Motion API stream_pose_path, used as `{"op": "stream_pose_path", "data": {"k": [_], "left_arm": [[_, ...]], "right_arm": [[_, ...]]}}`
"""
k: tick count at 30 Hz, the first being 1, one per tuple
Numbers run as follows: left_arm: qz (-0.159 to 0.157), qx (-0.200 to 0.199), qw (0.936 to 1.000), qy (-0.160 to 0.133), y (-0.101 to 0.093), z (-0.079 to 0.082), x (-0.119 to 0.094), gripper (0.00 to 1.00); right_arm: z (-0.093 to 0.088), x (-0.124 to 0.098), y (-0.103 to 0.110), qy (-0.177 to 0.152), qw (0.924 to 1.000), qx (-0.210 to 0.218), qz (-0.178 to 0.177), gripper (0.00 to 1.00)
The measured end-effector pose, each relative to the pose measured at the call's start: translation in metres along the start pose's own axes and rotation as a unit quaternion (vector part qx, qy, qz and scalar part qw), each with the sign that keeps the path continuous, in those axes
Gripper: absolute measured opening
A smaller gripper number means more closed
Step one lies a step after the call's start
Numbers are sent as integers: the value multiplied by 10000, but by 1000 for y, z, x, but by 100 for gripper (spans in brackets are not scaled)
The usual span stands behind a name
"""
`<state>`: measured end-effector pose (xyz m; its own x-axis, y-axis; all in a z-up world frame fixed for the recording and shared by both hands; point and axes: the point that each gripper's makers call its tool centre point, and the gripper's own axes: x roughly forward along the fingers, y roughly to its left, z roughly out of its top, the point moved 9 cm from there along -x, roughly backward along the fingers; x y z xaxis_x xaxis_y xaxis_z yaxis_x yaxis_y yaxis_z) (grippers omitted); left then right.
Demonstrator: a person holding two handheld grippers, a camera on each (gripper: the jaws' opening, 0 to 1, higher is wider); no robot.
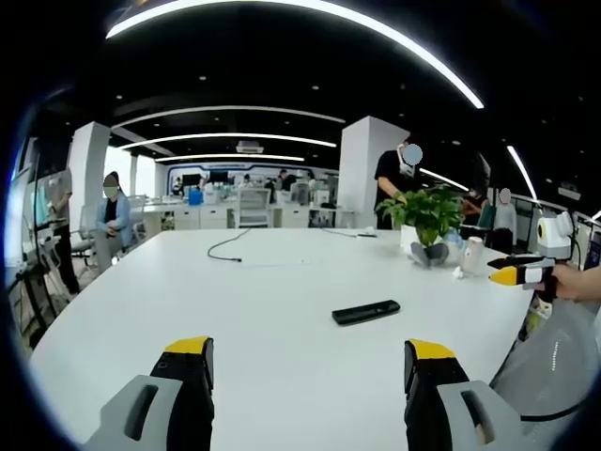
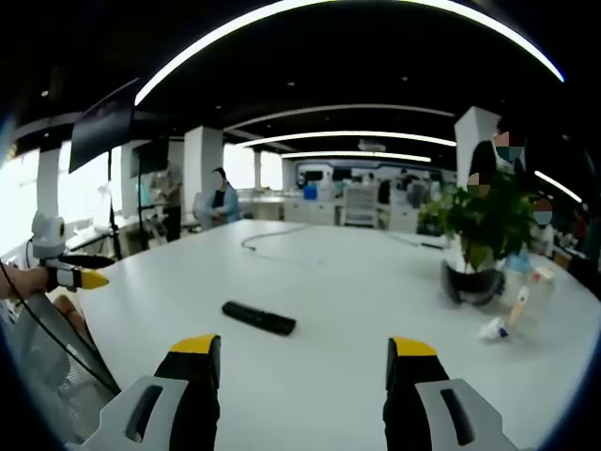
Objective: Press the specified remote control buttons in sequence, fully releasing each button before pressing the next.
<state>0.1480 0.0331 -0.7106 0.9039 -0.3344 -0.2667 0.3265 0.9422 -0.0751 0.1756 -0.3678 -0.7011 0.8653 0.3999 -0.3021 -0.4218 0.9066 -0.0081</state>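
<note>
**Both claws spread wide above a white table, remote lying untouched**

The left gripper (image 1: 308,371) stood with its two yellow-tipped jaws far apart and nothing between them, held above the near edge of the white table (image 1: 254,301). In the left gripper view the right gripper (image 1: 518,270) reached in from the right past the table's edge, held by a hand (image 1: 575,282); its yellow tips looked close together there, but its own view settled the matter. In the right gripper view that claw's jaws were likewise well apart and empty, with the left gripper (image 2: 80,272) entering from the left beside the table's edge.

The remote control (image 1: 365,312) lay flat on the table, black and slim, apart from both claws and well in from the edges; in the right gripper view it (image 2: 258,318) sat toward the near left part of the surface.

The table was broad, pale and rounded at its corners. A potted plant (image 1: 425,218) in a dark pot stood near the far right edge, with a small white bottle (image 1: 472,254) and a crumpled scrap beside it. A thin black cable (image 1: 228,247) trailed across the far side. Around it lay an open-plan office: white pillars (image 1: 368,169), curved ceiling light strips (image 1: 310,23), rows of desks with monitors, and several people standing or seated beyond the far edge.
</note>
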Motion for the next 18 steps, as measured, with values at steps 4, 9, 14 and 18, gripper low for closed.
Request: {"op": "stream_pose_path", "data": {"k": [4, 9, 14, 18], "left_arm": [[7, -2, 10000, 2, 0, 0, 0, 86], [14, 1, 10000, 5, 0, 0, 0, 86], [26, -9, 10000, 2, 1, 0, 0, 86], [21, -2, 10000, 32, 1, -1, 0, 85]], "right_arm": [[0, 0, 0, 24, 10000, -2, -16, 70], [0, 0, -1, 21, 10000, 5, -20, 69], [-1, 0, -1, 21, 10000, 3, -16, 69], [0, 0, -1, 19, 10000, 12, -26, 69]]}}
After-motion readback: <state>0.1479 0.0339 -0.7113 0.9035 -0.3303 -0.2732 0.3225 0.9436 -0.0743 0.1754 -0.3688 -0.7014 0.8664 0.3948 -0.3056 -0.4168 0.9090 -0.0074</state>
